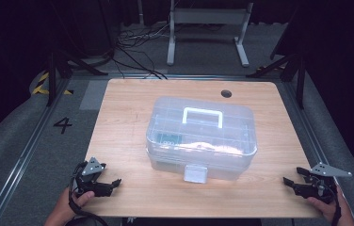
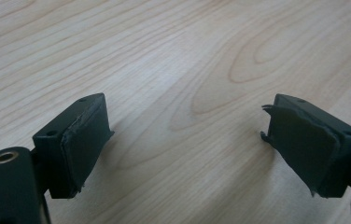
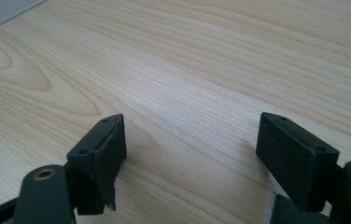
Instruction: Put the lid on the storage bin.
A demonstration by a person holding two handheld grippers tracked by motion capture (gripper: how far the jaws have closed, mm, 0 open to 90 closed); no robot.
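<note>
A clear plastic storage box with a white handle and a front latch stands shut in the middle of the wooden table. My left gripper rests low at the table's front left corner, held by a hand, well left of the box. Its jaws stand open over bare wood, nothing between them. My right gripper sits at the front right corner, pointing left toward the box. It is open too, with only wood grain between its pads.
A round cable hole sits near the table's far right edge. Beyond the table are a white metal stand, floor cables and black tripod legs. Grey floor with a number marking lies left.
</note>
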